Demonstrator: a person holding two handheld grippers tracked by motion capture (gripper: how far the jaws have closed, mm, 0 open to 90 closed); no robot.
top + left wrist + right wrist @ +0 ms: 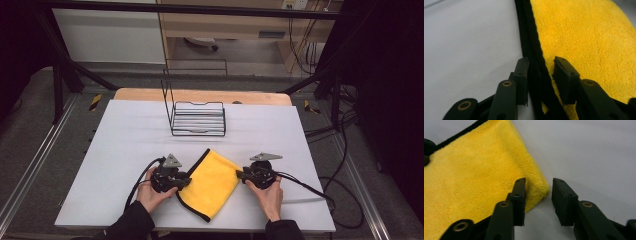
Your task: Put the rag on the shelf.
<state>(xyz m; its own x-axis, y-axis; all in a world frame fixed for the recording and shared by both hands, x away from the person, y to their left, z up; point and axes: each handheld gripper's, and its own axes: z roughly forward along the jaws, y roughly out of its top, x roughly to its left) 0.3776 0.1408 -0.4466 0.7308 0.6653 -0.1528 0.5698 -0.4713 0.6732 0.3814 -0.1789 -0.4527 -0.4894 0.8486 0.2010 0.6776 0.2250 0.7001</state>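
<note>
Two grippers sit at the near edge of the table (pixel 125 130), one at each side of the folded yellow cloth (pixel 212 182). The left gripper (pixel 540 62) has its jaws apart, straddling the black hem without pinching it; the right gripper (pixel 539 182) is parted too, one jaw resting on a corner. Dragging either away could pull the fold open. Beyond the cloth lies bare table, then the wire rack (pixel 197 119) farther back.
</note>
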